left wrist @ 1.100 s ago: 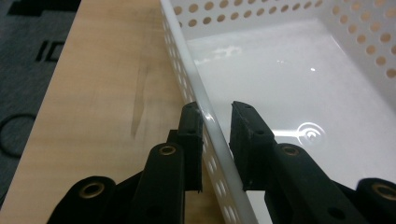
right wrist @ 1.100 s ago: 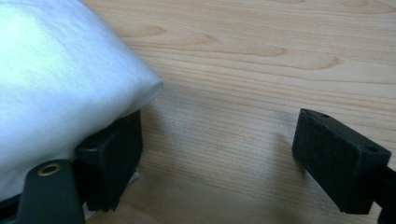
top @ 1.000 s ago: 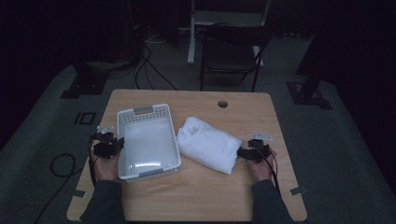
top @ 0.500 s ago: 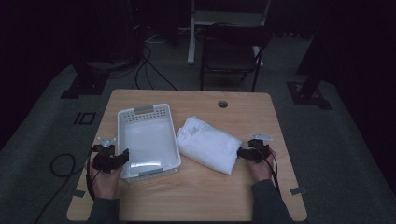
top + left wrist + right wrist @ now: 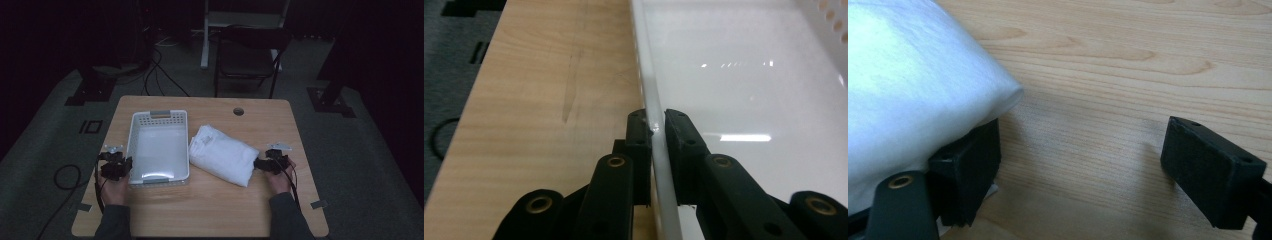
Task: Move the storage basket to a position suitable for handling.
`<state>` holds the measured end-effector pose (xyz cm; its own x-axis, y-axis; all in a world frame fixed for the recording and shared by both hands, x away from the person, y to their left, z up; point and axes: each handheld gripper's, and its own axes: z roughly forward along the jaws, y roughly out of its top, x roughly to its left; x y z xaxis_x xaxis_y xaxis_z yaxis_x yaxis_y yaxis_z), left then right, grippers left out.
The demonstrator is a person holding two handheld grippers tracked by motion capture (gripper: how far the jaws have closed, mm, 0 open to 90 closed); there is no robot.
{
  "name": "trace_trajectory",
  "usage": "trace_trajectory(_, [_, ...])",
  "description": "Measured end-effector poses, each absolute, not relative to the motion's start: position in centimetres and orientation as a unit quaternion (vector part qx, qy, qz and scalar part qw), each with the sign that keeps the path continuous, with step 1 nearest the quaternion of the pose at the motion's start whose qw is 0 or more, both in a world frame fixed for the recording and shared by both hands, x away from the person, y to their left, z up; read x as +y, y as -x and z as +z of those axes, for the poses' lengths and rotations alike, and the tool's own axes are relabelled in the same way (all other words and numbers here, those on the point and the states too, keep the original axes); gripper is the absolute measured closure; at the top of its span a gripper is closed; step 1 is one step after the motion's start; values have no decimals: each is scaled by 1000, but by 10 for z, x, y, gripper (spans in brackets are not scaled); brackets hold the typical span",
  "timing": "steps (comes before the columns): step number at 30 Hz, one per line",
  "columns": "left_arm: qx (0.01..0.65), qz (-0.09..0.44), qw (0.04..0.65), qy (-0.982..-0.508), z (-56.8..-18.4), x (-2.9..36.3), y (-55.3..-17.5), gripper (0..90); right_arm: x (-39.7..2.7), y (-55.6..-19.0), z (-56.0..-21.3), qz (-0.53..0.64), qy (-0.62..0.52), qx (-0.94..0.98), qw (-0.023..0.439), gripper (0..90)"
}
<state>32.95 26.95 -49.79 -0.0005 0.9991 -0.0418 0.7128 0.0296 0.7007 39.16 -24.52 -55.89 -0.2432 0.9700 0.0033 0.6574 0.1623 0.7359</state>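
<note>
A white plastic basket [image 5: 134,135] with perforated walls stands on the left half of the wooden table. My left gripper [image 5: 126,167] is at its near left corner. In the left gripper view the gripper [image 5: 655,120] has just closed and is shut on the basket's thin left wall [image 5: 646,75], one jaw outside and one inside. A folded white cloth [image 5: 222,160] lies to the right of the basket. My right gripper [image 5: 257,163] sits at the cloth's right end, open. One of its jaws is tucked against the cloth's edge [image 5: 908,100], and the gripper [image 5: 1083,165] spans bare wood.
The table [image 5: 215,210] has a round cable hole [image 5: 238,111] near its far edge. A dark chair [image 5: 247,60] stands behind the table, and cables [image 5: 65,175] lie on the floor to the left.
My left gripper has shifted slightly toward the near end of the basket's left wall and closed on it. The right hand and the cloth have stayed put.
</note>
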Motion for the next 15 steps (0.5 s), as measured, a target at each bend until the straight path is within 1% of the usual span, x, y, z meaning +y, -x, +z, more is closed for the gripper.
trace_trajectory(8, [655, 272, 290, -642, -488, 269, -369, 811, -245, -392, -559, 318, -563, 722, 246, 161])
trace_trajectory(10, [647, 282, 289, -647, -486, 269, -379, 794, -245, -392, -559, 318, -563, 722, 246, 161])
trace_trajectory(13, [642, 291, 289, -648, -485, 270, -389, 728, -245, -392, -559, 318, -561, 724, 245, 165])
trace_trajectory(14, [644, 288, 288, -647, -485, 271, -390, 704, -245, -392, -558, 318, -560, 725, 244, 208])
trace_trajectory(15, [647, 286, 290, -645, -483, 271, -388, 678, -246, -391, -557, 317, -560, 726, 243, 297])
